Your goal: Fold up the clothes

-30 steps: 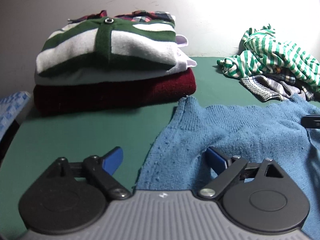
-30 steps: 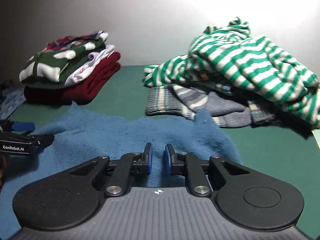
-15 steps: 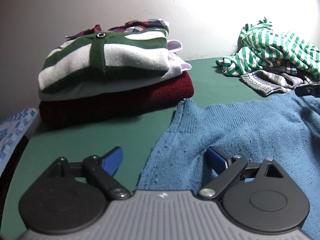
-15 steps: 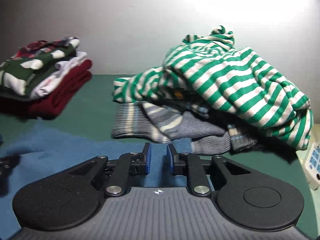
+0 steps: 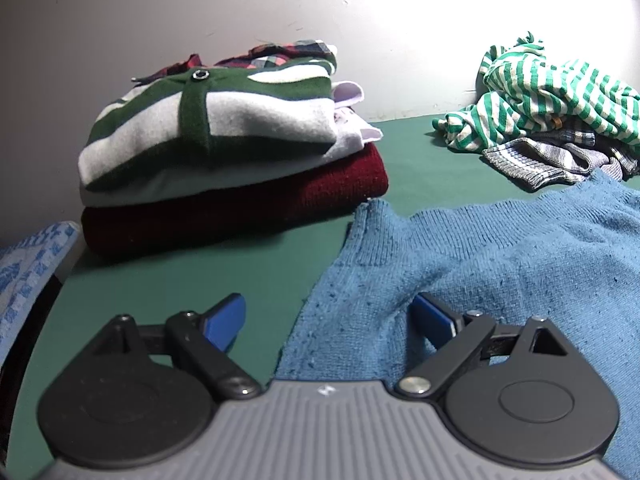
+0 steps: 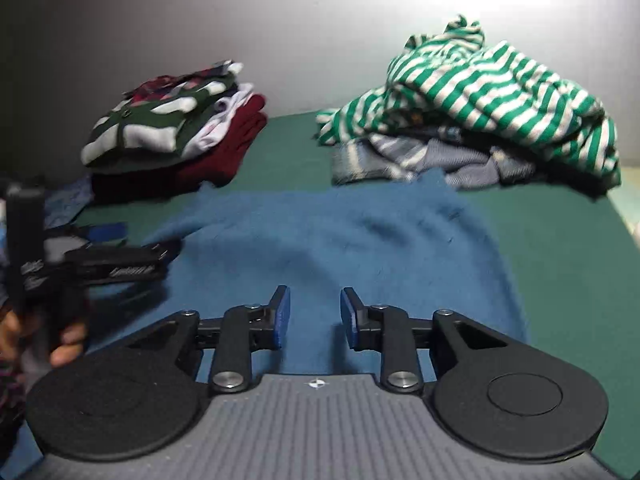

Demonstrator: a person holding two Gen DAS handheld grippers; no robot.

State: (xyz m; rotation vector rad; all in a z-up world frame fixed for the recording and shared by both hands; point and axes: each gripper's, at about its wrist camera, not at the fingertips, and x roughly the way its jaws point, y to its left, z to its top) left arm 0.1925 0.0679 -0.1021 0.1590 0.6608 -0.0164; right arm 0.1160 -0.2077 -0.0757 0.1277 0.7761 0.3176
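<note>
A blue knit sweater (image 5: 500,264) lies spread flat on the green table (image 5: 192,280); it also shows in the right wrist view (image 6: 340,240). My left gripper (image 5: 328,320) is open wide over the sweater's left edge, one finger on the bare table, the other over the knit. It shows from the side in the right wrist view (image 6: 120,252). My right gripper (image 6: 312,316) is open and empty, low over the sweater's near part.
A stack of folded clothes (image 5: 224,152), green-white on top of maroon, stands at the back left (image 6: 172,136). A loose heap with a green-striped shirt (image 6: 488,108) and grey knits lies at the back right (image 5: 560,116). A grey wall runs behind.
My right gripper has opened from shut and pulled back toward the near side of the sweater. My left gripper stays open in nearly the same place.
</note>
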